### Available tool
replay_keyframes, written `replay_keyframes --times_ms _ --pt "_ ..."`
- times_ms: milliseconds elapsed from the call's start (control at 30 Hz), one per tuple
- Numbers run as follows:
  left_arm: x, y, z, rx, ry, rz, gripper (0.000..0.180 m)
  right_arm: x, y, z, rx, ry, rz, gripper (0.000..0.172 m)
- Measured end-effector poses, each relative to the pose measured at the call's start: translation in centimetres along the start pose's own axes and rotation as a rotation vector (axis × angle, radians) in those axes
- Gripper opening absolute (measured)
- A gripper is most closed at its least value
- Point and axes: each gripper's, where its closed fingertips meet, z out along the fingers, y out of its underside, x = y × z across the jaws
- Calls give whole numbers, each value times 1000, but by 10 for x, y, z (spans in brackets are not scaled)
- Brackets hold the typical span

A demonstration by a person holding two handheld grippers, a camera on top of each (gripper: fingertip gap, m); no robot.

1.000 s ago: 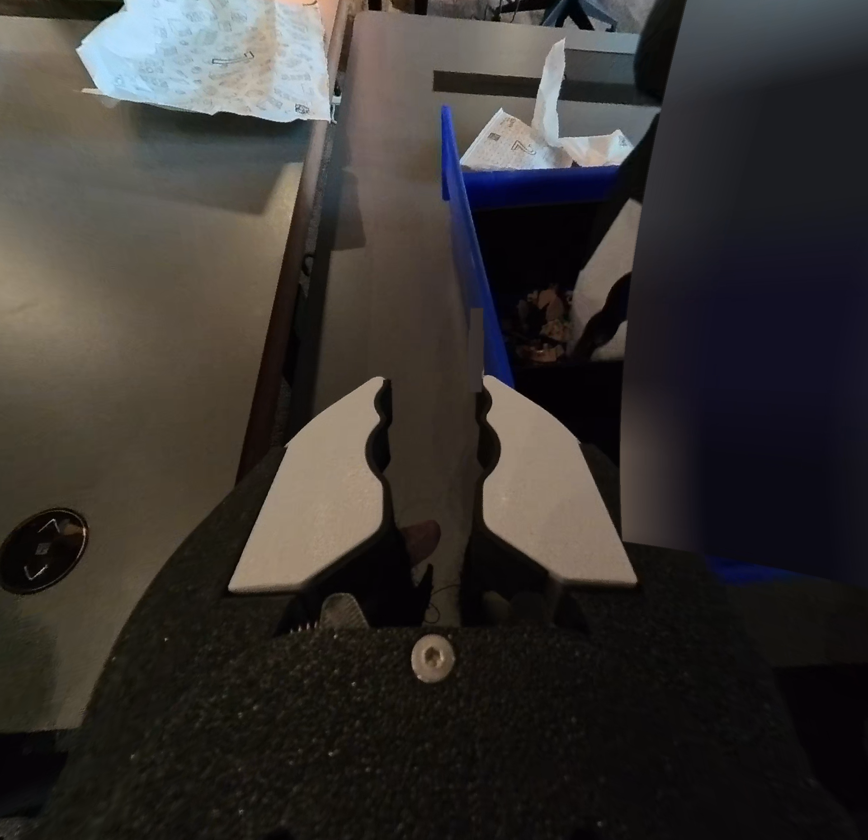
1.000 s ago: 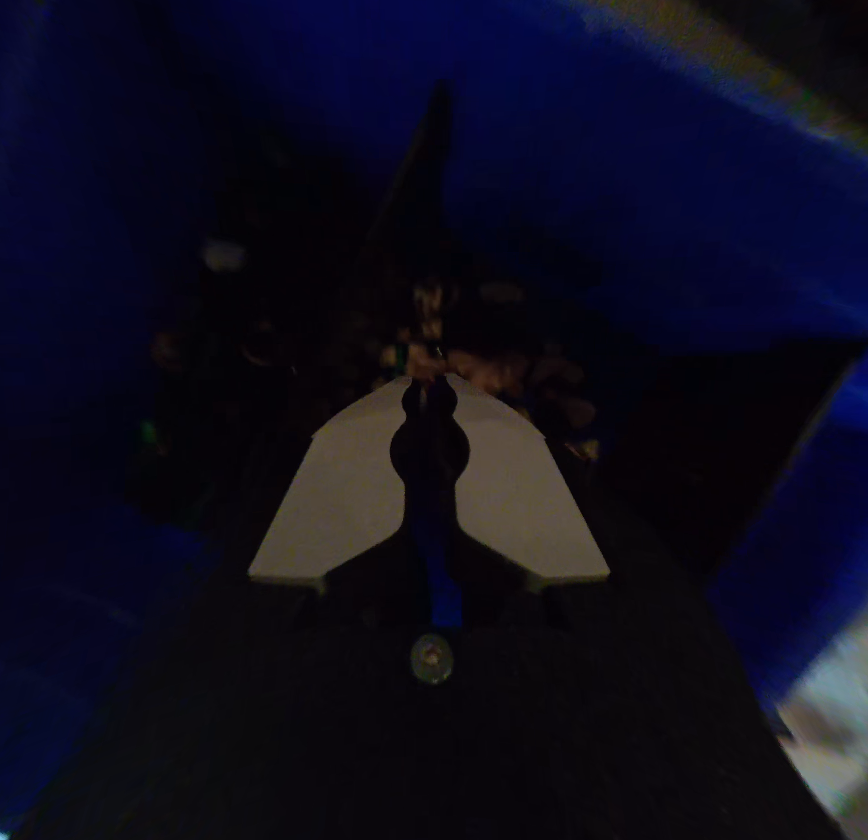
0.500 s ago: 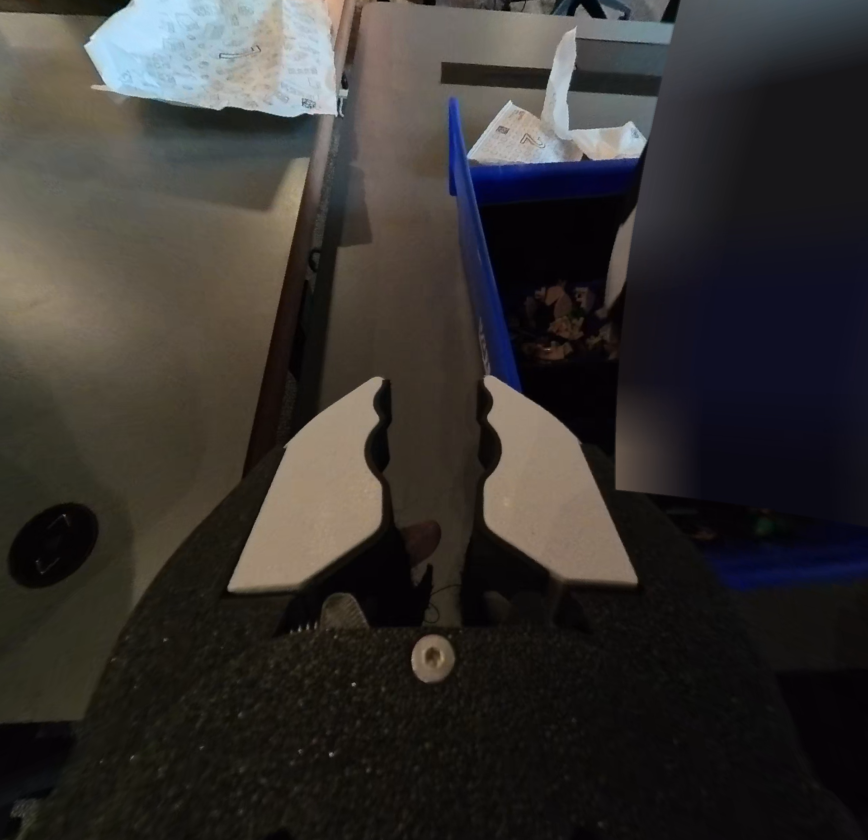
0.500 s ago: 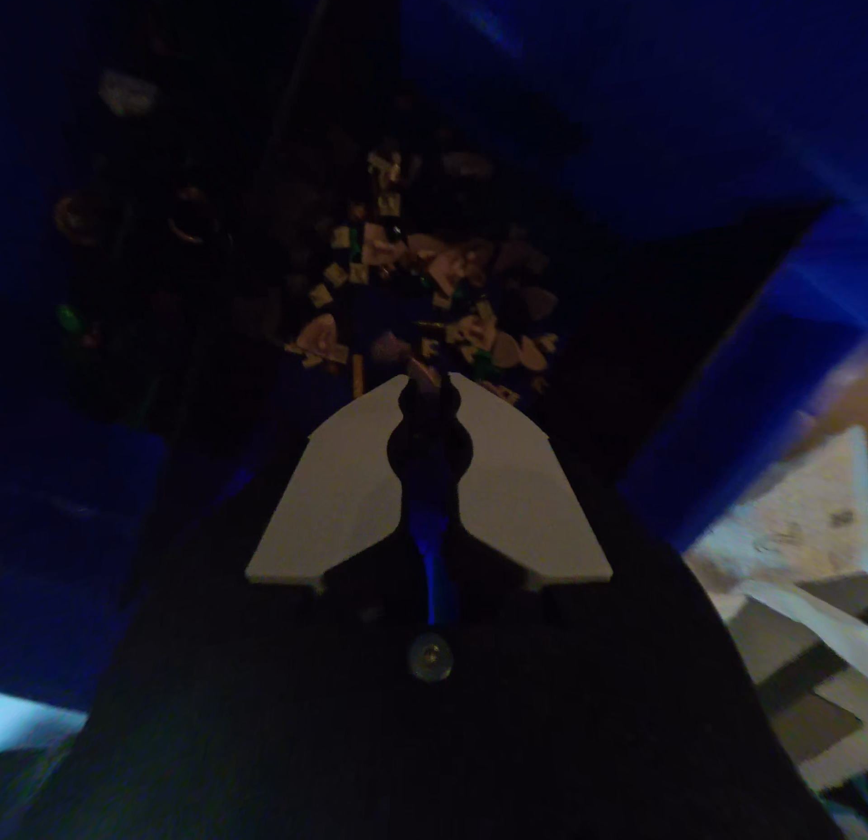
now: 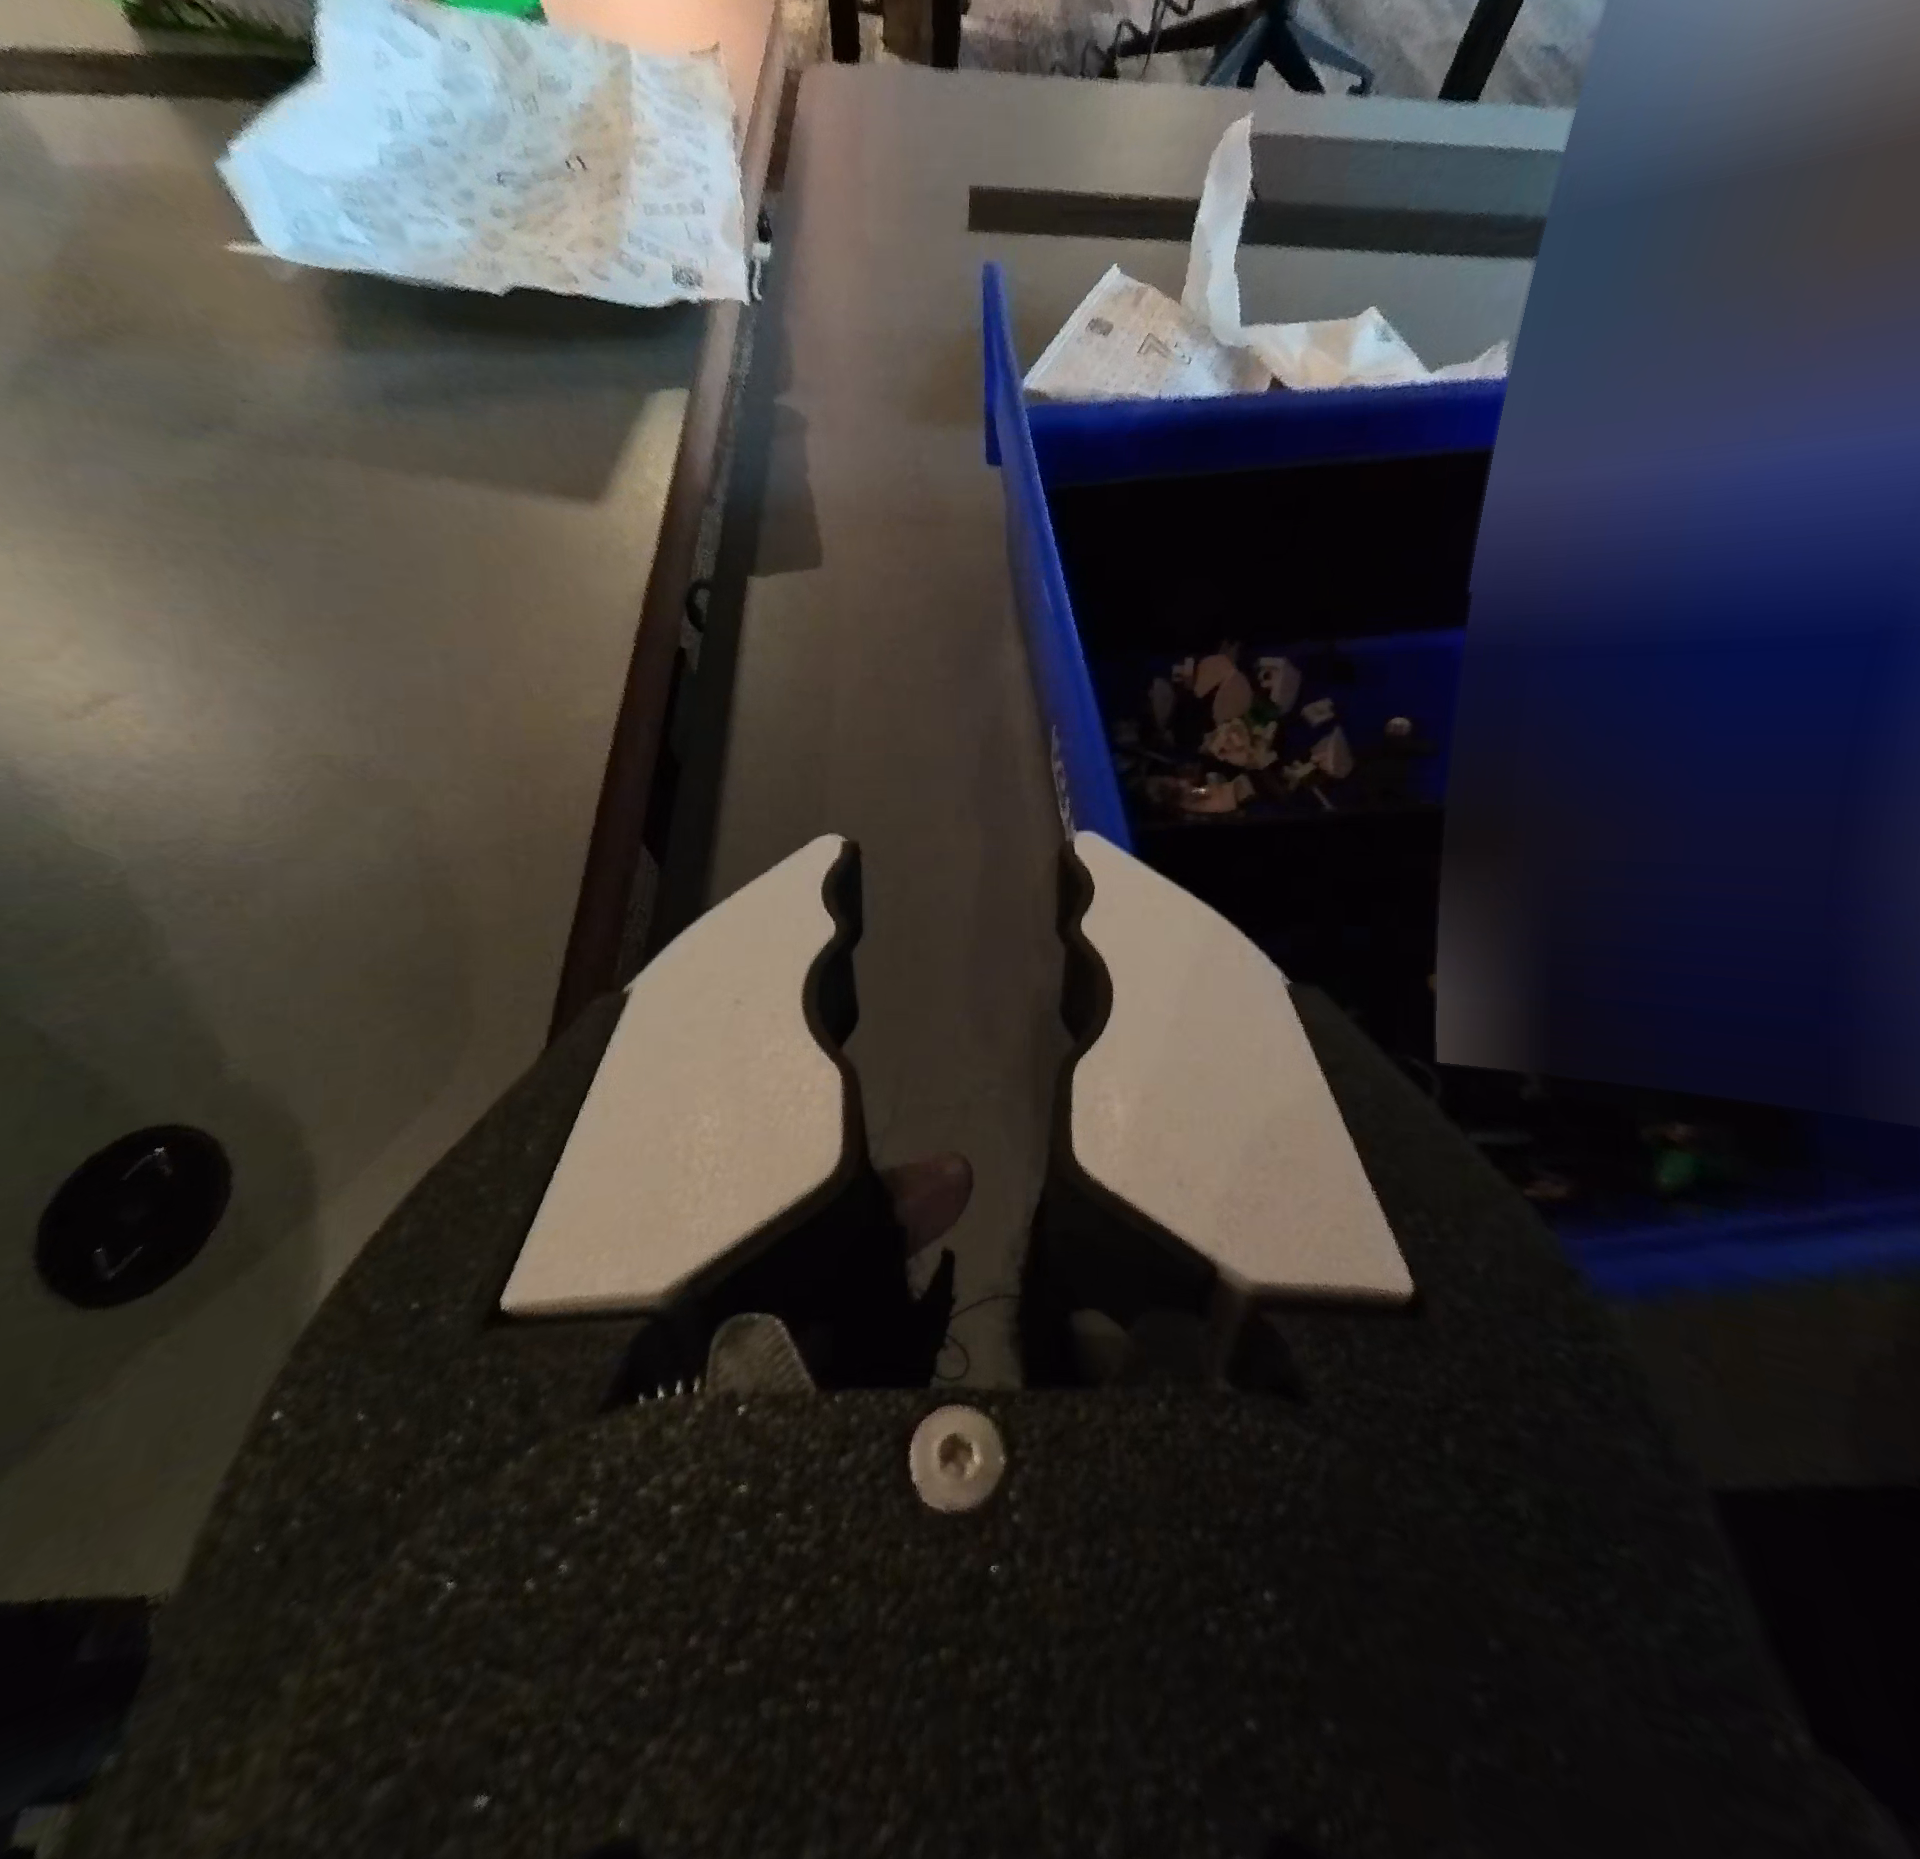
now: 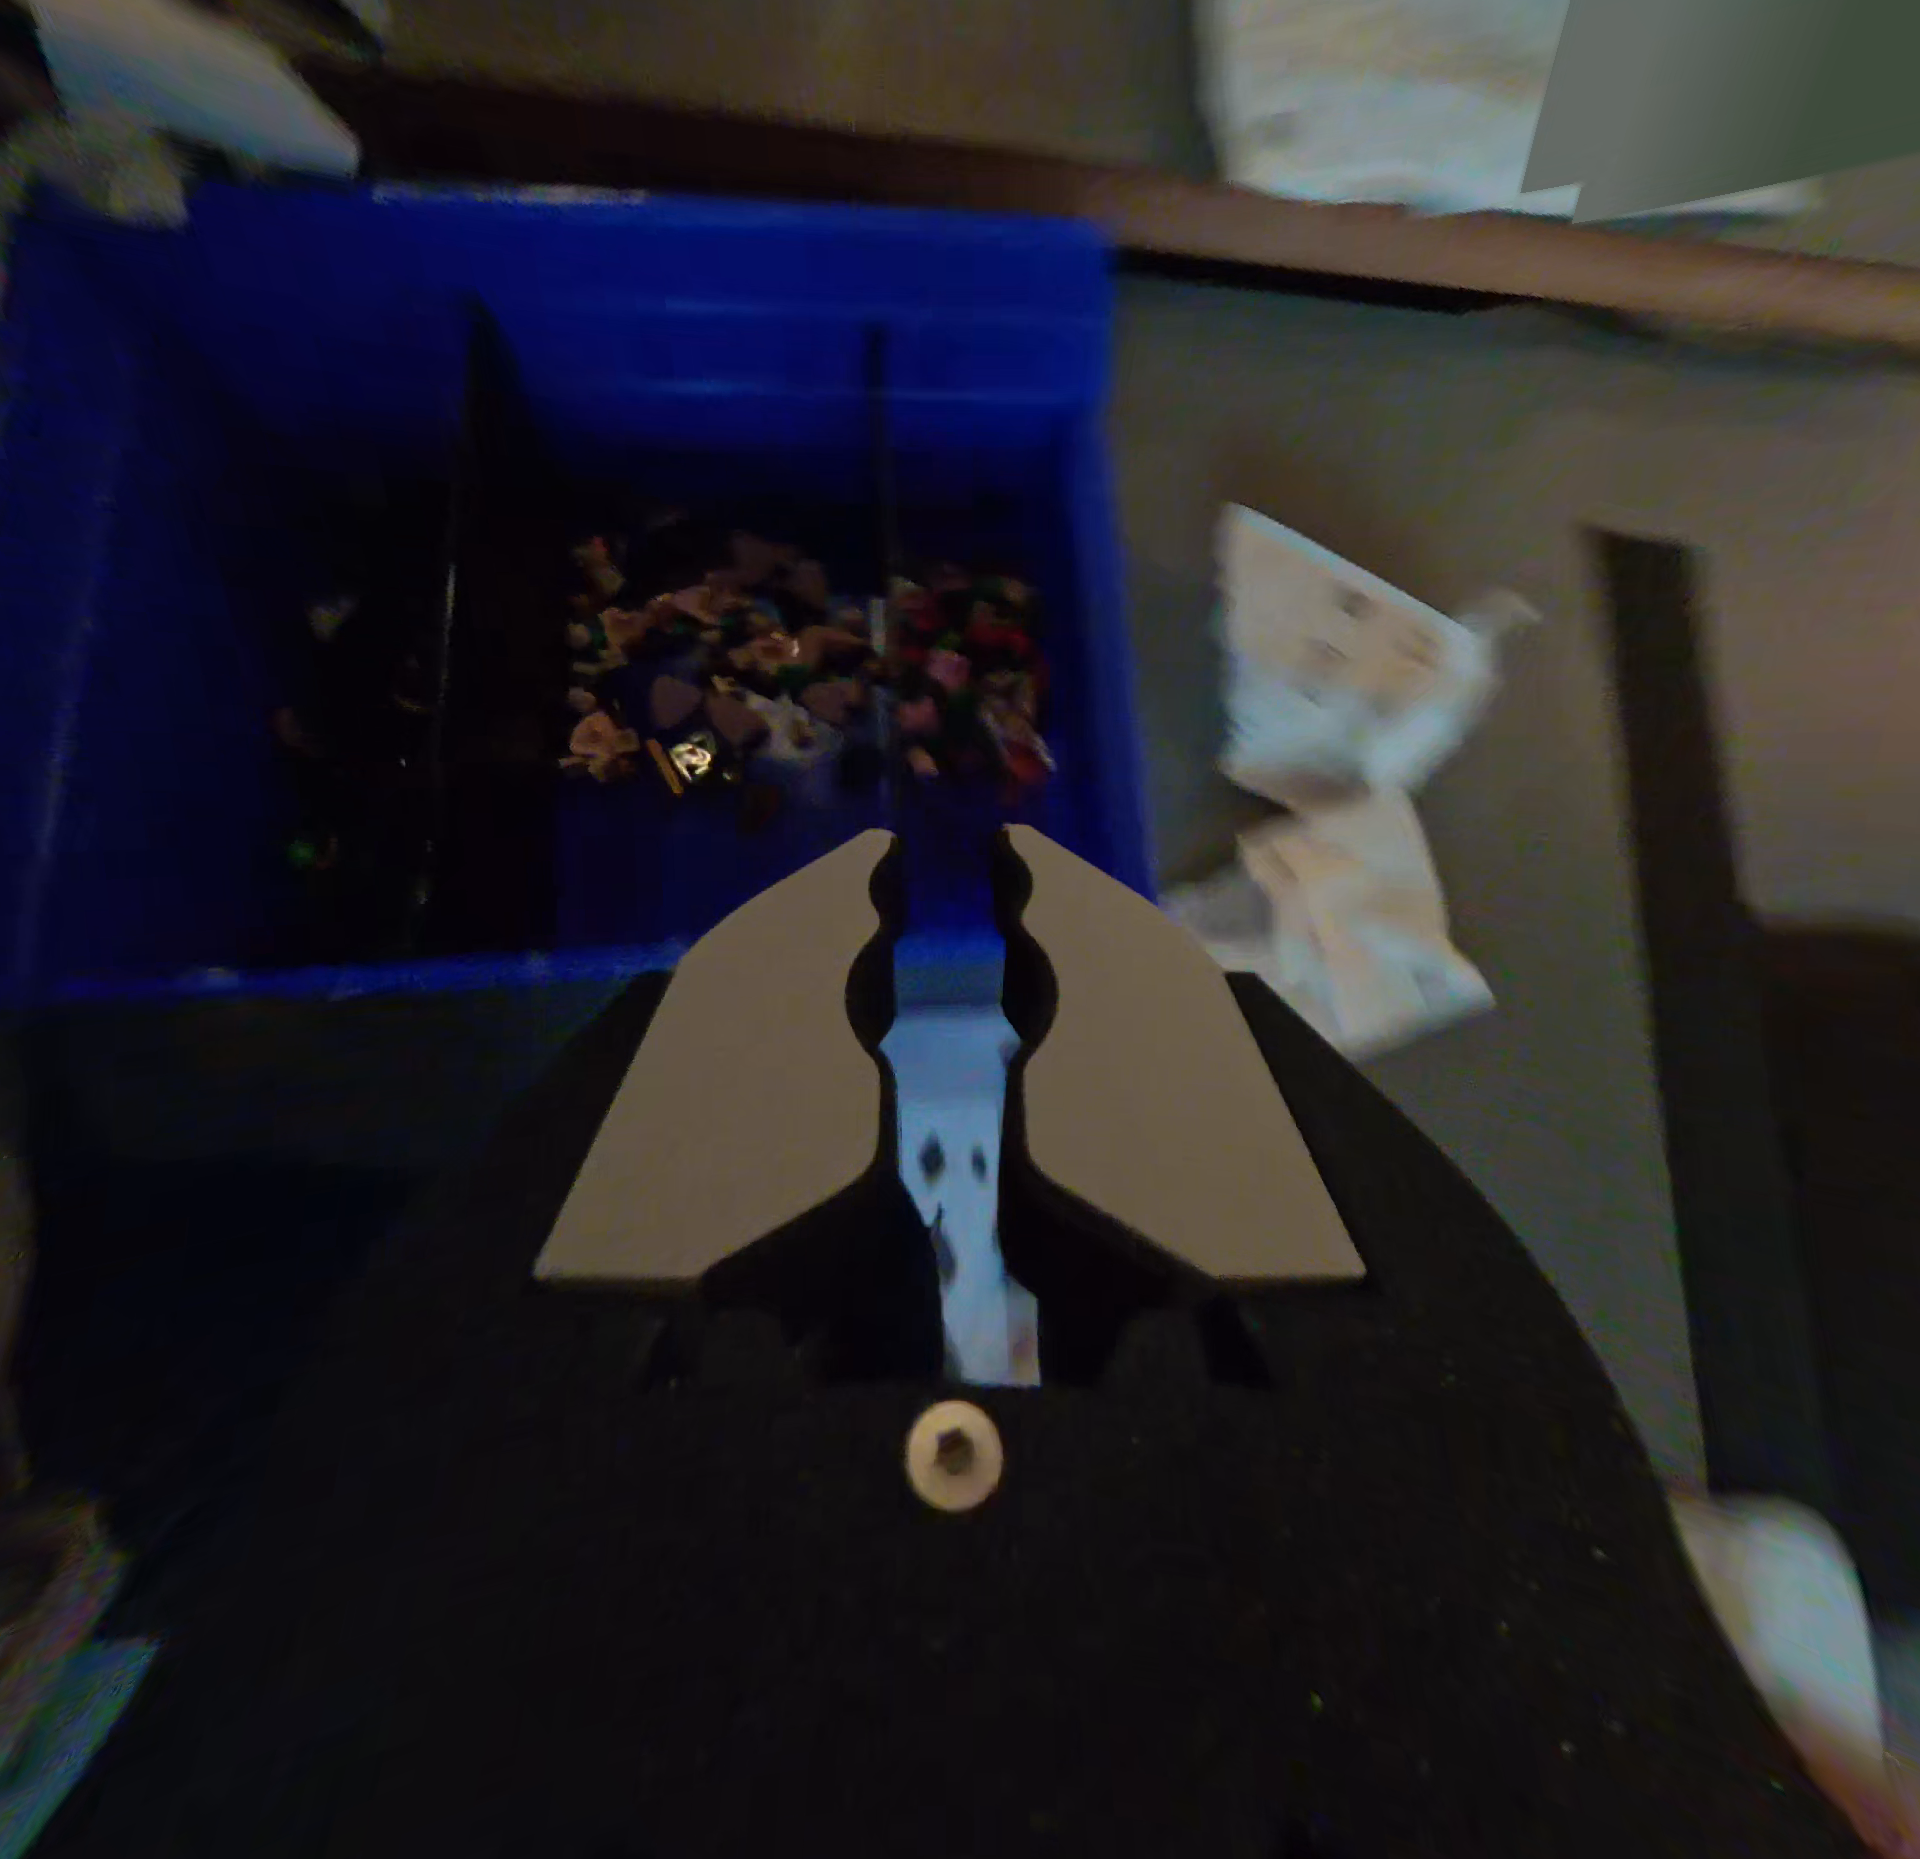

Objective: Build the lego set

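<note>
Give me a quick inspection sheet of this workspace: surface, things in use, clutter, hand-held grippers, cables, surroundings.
Surface: grey tabletops, a dark gap between two of them.
Things in use: blue divided bin holding small mixed pieces.
Clutter: crumpled printed paper on the left table; more paper beside the bin.
Grippers: left hand-held gripper open, nothing between the fingers, beside the bin's wall; right hand-held gripper open, over the bin's near edge.
Cables: a dark coiled one on the far floor.
Surroundings: carpet and chair legs; picture blurred.
</note>
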Motion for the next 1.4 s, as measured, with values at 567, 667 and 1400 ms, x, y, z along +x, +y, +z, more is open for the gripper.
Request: replay_keyframes --times_ms 567,667,1400 --pt "21 -9 9 -53 -12 69 44 -38 154 -37 59 102 355 10" --pt "26 -7 14 -72 6 82 44 -41 180 -26 -9 109 372 9" --pt "31 -5 15 -71 47 92 43 -41 225 -7 -330 117 351 3"
